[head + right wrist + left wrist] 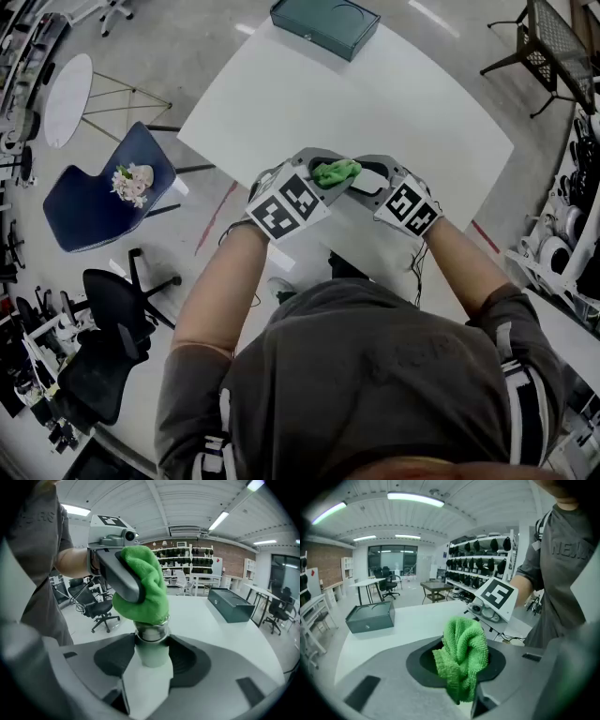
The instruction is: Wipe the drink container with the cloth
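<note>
Now the left tool (317,187) is gripping the green cloth (461,660), pressing it onto the drink container (152,648) that the right tool (373,185) is clamping above the desk (412,112).

Shirt (568,550) chest print partly legible: "NE…"; no other readable text.

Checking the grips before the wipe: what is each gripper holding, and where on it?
Left gripper: the green cloth, pinched at its bunched middle. Right gripper: the drink container, gripped around its white body near the top.
</note>
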Action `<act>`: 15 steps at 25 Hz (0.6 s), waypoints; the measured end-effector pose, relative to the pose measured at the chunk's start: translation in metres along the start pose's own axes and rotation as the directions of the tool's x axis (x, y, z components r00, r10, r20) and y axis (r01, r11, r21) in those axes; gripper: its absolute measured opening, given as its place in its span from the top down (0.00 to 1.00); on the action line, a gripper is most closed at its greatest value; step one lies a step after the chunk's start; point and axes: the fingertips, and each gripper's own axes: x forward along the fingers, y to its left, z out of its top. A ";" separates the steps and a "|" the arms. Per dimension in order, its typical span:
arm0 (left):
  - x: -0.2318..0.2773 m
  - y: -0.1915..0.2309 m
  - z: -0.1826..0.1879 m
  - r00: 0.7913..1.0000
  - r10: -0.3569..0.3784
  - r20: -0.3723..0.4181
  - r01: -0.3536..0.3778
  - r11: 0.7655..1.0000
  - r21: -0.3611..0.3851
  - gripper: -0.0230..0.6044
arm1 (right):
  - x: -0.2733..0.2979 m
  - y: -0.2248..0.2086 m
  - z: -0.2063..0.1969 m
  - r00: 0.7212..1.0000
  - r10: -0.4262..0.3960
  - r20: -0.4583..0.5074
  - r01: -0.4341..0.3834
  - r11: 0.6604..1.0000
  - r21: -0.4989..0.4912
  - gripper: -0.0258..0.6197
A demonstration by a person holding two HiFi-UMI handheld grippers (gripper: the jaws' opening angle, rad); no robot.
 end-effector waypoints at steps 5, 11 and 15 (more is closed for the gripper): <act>0.010 0.019 0.019 0.997 0.056 0.061 -0.054 0.998 -0.038 0.82 | -0.002 -0.011 -0.005 1.000 -0.028 -0.009 0.028 1.000 0.004 0.62; -0.008 0.047 -0.002 0.986 0.156 0.053 -0.147 0.978 -0.148 0.82 | 0.001 -0.005 -0.004 1.000 -0.015 -0.016 0.014 0.999 -0.044 0.62; -0.019 0.037 -0.023 0.990 0.134 0.053 -0.119 0.969 -0.216 0.82 | 0.002 -0.001 -0.003 1.000 -0.007 -0.030 0.003 0.993 -0.117 0.61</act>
